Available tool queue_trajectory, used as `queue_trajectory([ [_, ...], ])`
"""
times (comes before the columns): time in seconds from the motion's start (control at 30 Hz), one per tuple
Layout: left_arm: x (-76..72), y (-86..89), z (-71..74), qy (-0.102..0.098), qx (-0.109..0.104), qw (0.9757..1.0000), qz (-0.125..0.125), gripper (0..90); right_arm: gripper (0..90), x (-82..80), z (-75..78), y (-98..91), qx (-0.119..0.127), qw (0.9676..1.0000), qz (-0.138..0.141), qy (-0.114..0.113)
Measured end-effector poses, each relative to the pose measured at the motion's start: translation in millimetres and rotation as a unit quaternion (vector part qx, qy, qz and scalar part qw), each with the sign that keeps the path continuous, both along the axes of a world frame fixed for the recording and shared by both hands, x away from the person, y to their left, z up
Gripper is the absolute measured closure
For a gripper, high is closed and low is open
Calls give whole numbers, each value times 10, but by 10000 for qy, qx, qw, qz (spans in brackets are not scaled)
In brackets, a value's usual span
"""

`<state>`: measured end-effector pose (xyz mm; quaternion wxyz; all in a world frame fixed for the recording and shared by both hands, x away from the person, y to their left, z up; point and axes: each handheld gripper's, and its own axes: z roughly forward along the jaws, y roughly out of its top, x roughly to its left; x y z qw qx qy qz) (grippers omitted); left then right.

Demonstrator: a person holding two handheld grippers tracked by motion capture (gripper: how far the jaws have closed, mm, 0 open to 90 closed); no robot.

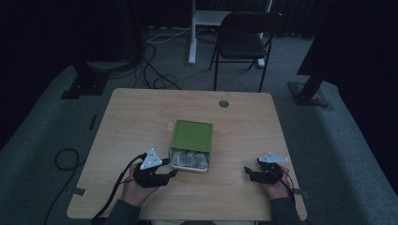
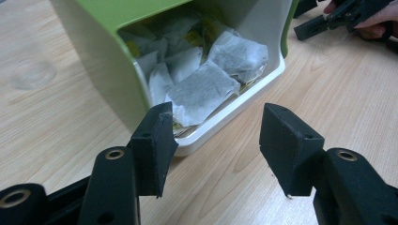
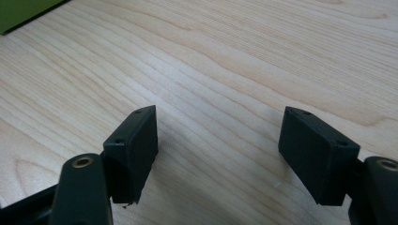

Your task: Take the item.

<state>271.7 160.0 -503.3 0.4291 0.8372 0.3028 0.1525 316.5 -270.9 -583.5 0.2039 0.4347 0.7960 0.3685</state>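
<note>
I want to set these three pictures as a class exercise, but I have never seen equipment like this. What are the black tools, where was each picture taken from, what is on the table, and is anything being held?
There is no robot here. A person sits at a wooden table and holds a hand-operated, two-jaw gripper in each hand.

The wide picture comes from a camera above the table, with the left gripper and the right gripper near the bottom. The two close-ups come from small cameras riding on the grippers, so each shows its own black jaws rising from the bottom edge.

On the table lies a green box with a white inside, its open end facing the person. It is full of tea bags.

Nothing is held. The left gripper's jaws stand apart just in front of the box opening; the right gripper's jaws are open over bare wood.
</note>
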Motion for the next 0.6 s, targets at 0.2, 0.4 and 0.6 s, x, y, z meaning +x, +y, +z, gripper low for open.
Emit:
queue_trajectory([
  [0.2, 28, -95, -50, -32, 91, 9999, -80, 478, 282, 0, 0, 0, -1, 10000, 1, 0],
  [0.4, 80, -155, -120, -39, 254, 9996, -148, 493, 282, 0, 0, 0, 0, 10000, 1, 1],
  [0.6, 114, -199, -169, -75, 378, 9990, -220, 493, 282, 0, 0, 0, 0, 10000, 1, 1],
])
